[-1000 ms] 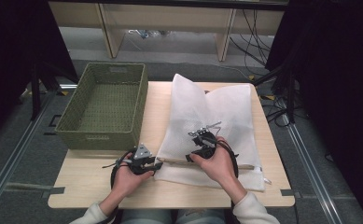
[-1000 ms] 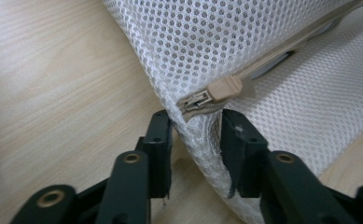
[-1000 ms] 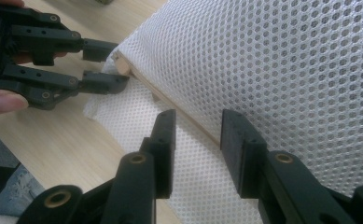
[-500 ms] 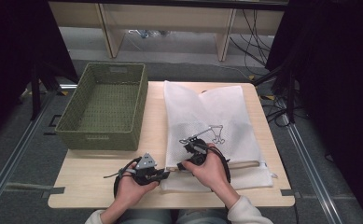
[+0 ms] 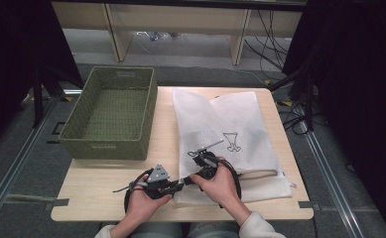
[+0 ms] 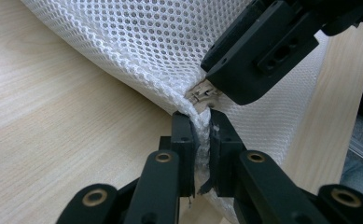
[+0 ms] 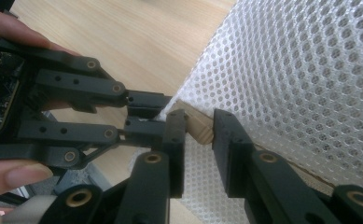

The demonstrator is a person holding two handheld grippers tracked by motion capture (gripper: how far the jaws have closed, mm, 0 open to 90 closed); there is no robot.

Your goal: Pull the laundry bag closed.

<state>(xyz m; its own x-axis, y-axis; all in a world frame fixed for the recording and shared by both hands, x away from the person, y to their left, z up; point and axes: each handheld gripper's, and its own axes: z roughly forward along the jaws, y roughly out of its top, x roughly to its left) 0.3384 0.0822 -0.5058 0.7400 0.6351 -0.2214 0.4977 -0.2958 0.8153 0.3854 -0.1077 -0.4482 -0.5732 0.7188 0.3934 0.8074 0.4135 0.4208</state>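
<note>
Both grippers are meeting at the near-left corner of the white mesh laundry bag (image 5: 225,134), which is lying flat on the wooden table (image 5: 96,191) just right of the green woven basket (image 5: 112,113). Left gripper (image 6: 201,135) is clamping the bag's seamed edge, with mesh pinched tight between its jaws. Right gripper (image 7: 199,128) is working the beige zipper pull (image 7: 198,126): its jaws have just been closing, the tab is sitting between them, but a gap is still showing on one side, so I'm not calling it gripped yet. Judging progress: setup is done, edge anchored, pull located; the zipper run itself is looking not yet started, so the whole travel along the near edge is remaining. Bag's long axis is running away from the person, toward the far table edge, slightly angled; the zippered end is facing the person, with the zipper line lying across, left to right. Basket is sitting empty, untouched.
</note>
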